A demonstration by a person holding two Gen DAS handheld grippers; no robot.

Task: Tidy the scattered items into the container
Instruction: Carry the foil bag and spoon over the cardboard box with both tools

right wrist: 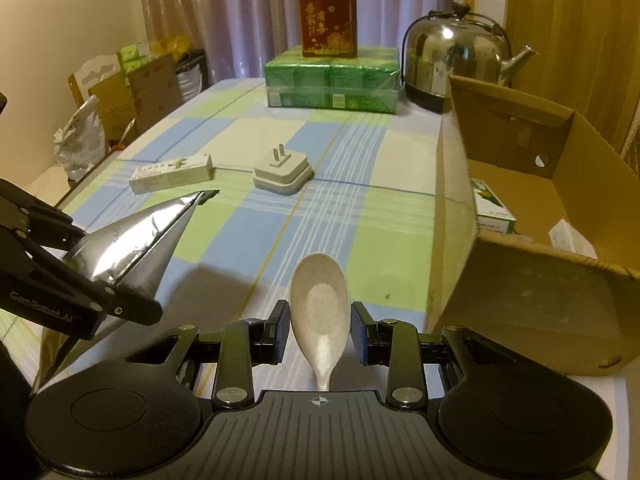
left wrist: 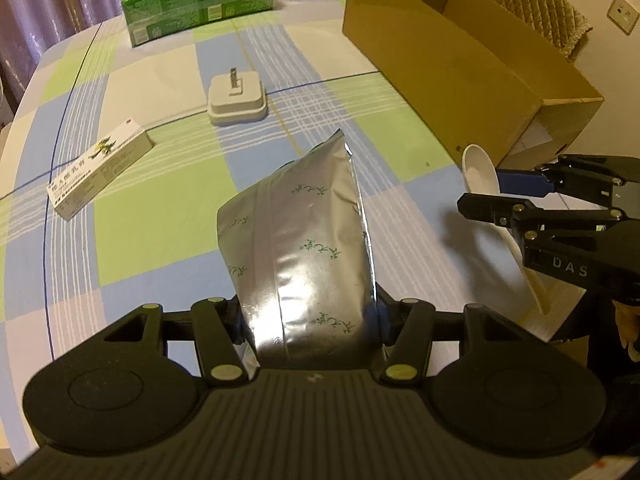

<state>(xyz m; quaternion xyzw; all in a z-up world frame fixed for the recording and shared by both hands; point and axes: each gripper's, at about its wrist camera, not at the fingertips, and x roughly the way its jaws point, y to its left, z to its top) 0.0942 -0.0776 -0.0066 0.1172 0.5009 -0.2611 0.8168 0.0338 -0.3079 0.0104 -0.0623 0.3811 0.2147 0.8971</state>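
Note:
My left gripper (left wrist: 308, 320) is shut on a silver foil pouch (left wrist: 304, 232), which stands up above the checked tablecloth (left wrist: 160, 232). In the right wrist view the pouch (right wrist: 132, 244) and left gripper (right wrist: 120, 292) sit at the left. My right gripper (right wrist: 320, 336) is shut on a white spoon (right wrist: 320, 300), bowl pointing forward; it appears at the right edge of the left wrist view, gripper (left wrist: 504, 196) and spoon (left wrist: 480, 172). The open cardboard box (right wrist: 520, 280) lies just right of the spoon. A white medicine carton (right wrist: 172, 174) and a white plug adapter (right wrist: 283, 174) lie on the table.
A small green-and-white carton (right wrist: 490, 208) lies inside the box. At the far end stand shrink-wrapped green packs (right wrist: 332, 84) with a red box (right wrist: 327, 20) on top, and a steel kettle (right wrist: 452, 64). Bags and cartons crowd the floor at left.

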